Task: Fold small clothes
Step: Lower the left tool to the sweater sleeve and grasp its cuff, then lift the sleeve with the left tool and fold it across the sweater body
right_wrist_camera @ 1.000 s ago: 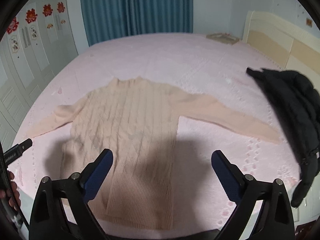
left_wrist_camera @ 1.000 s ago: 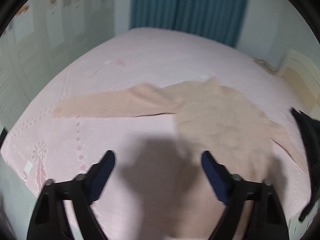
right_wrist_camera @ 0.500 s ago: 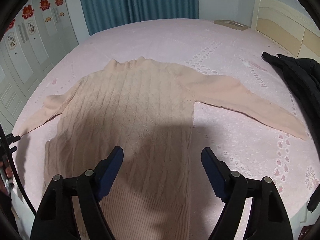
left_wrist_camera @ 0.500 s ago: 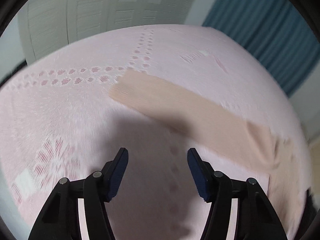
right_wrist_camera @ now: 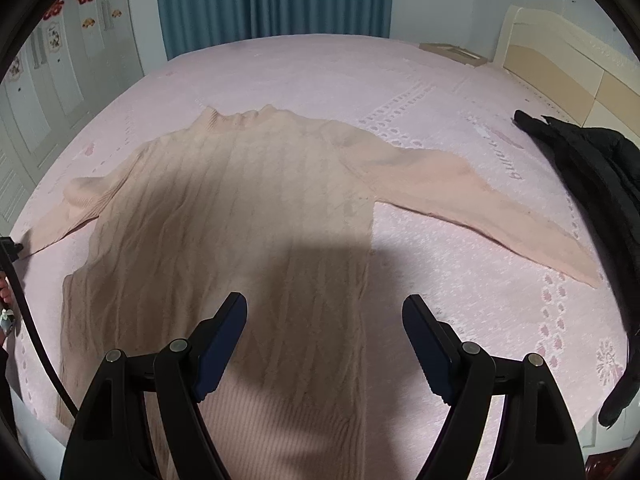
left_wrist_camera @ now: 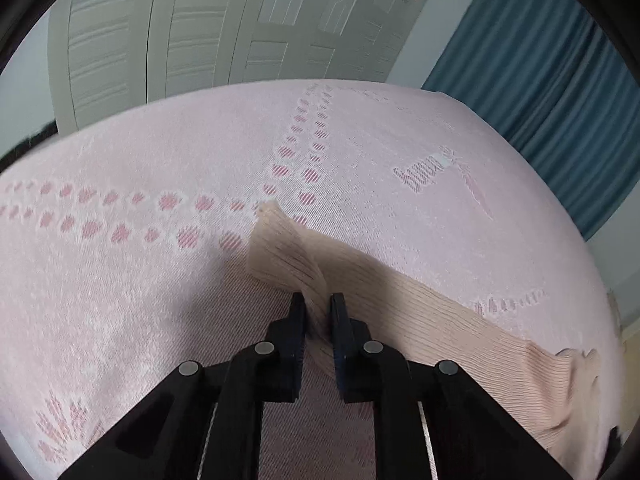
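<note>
now left gripper (left_wrist_camera: 317, 312) pinches sweater (right_wrist_camera: 224, 216) sleeve; right gripper (right_wrist_camera: 324, 320) gapes.

- The left gripper (left_wrist_camera: 317, 307) points forward and down over the bed, its jaws drawn nearly together and pinching the sweater's sleeve cuff (left_wrist_camera: 286, 252) between them.
- The right gripper (right_wrist_camera: 325, 312) hovers above the sweater's lower body, jaws spread wide, gripping nothing, both fingers clear of the knit.

Pink bedspread (right_wrist_camera: 460, 288), black jacket (right_wrist_camera: 592, 168), blue curtain (right_wrist_camera: 276, 0), white wardrobe doors (left_wrist_camera: 168, 40).
</note>
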Demonstrator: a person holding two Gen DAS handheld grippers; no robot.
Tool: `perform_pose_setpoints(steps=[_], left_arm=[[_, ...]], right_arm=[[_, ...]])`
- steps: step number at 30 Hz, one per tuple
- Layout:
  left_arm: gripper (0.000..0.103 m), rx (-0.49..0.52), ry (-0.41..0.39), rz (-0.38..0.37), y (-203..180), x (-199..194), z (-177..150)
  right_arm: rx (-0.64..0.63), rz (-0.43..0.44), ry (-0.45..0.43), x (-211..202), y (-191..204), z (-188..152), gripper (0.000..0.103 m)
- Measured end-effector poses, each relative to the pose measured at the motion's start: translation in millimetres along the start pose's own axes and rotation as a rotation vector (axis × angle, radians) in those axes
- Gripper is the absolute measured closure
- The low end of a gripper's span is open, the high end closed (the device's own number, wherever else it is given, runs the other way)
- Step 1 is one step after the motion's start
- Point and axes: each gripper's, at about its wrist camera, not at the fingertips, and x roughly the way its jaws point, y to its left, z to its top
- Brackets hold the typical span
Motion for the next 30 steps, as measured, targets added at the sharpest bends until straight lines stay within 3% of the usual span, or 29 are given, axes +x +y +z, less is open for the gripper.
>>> perform_pose_setpoints(steps=[4, 9, 12, 17, 23, 30], left_arm=[[0.092, 0.072, -0.065, 0.020, -24, -20, 7], [0.092, 0.154, -0.144, -0.039, -76, -66, 22], [0.092, 0.236, -0.193, -0.082, -127, -99, 23], [0.093, 0.344, -0.212, -0.236, -231, -146, 6], [0.093, 0.493, -0.180, -0.386, -353, -173, -51], [0.092, 0.669, -0.055, -0.519, -472, -154, -165]], right_arm=[[0.015, -0.008, -0.017, -4, -11, 1, 0.024], [0.041, -0.002, -0.040, -15, -32, 1, 0.024], [0.048, -0.005, -0.062, -26, -49, 2, 0.024], [0.054, -0.022, -0.081, -35, -86, 6, 0.024], [0.117, -0.034, -0.096, -38, -141, 8, 0.024], [0.176, -0.040, -0.074, -28, -183, -1, 0.024]])
